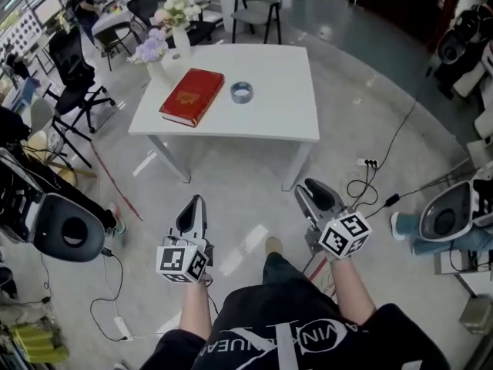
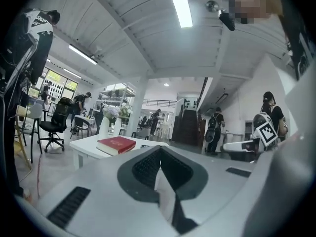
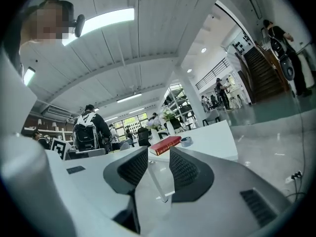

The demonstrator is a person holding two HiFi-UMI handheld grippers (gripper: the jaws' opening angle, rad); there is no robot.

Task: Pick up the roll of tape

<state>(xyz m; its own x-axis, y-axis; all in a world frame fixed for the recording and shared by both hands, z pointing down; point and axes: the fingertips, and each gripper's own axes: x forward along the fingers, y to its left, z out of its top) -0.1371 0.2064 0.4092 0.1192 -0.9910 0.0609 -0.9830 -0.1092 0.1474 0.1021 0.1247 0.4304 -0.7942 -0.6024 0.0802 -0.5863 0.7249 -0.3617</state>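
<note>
Two containers stand on the white table (image 1: 285, 114), both near its 10 o'clock corner in the head view. One is a tall white vase (image 1: 180, 41) holding pale cream flowers (image 1: 176, 10). The other is a shorter vase (image 1: 159, 70) just at its 7 o'clock, holding lilac flowers (image 1: 150, 50). A red book (image 1: 192, 96) lies flat at 5 o'clock of the shorter vase, its gold cover emblem too small to read. The roll of tape (image 1: 241, 92), grey and lying flat with its hole up, rests on the tabletop just at 3 o'clock of the book, apart from it and near the middle of the table. Both grippers are held level over the floor at 6 o'clock of the table, well apart from it and from the tape. The left gripper (image 1: 196, 201) has its jaws together, tips meeting, with nothing between them. The right gripper (image 1: 308, 186) has its jaws apart; through the gap only the distant table, book and tape show, and nothing is held. Each gripper carries a cube of black-and-white square markers. The person's black shirt (image 1: 308, 338) bears white lettering broken by folds, and only "VIN" reads clearly.
</note>
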